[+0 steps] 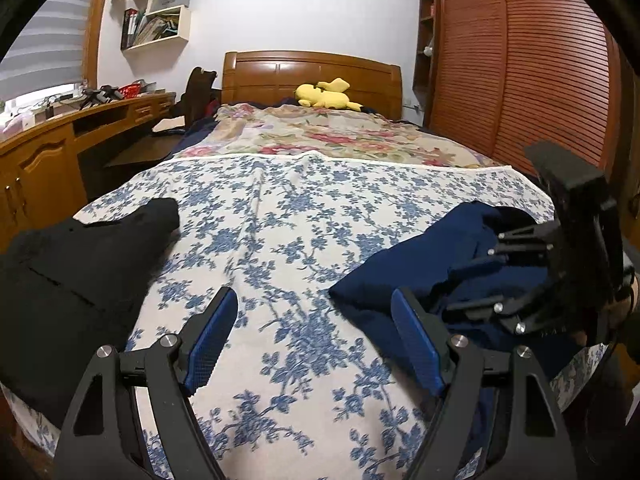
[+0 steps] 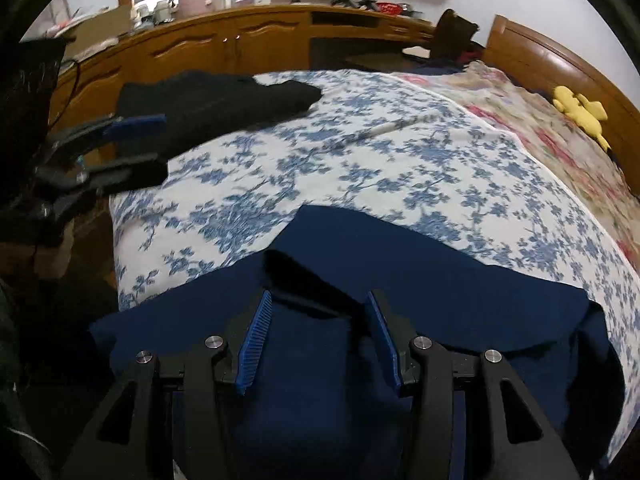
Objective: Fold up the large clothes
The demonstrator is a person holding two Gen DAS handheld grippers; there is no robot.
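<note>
Right gripper part open over the crumpled navy-blue cloth garment; left gripper wide open and empty.

The right gripper's blue pads straddle the navy garment without pressing it; the garment lies directly under and ahead of it, at the near edge of the bed's blue-flowered white sheet. Ahead-left of the left gripper lies a black cloth garment; the navy one sits to its right, bare sheet between its fingers.
</note>
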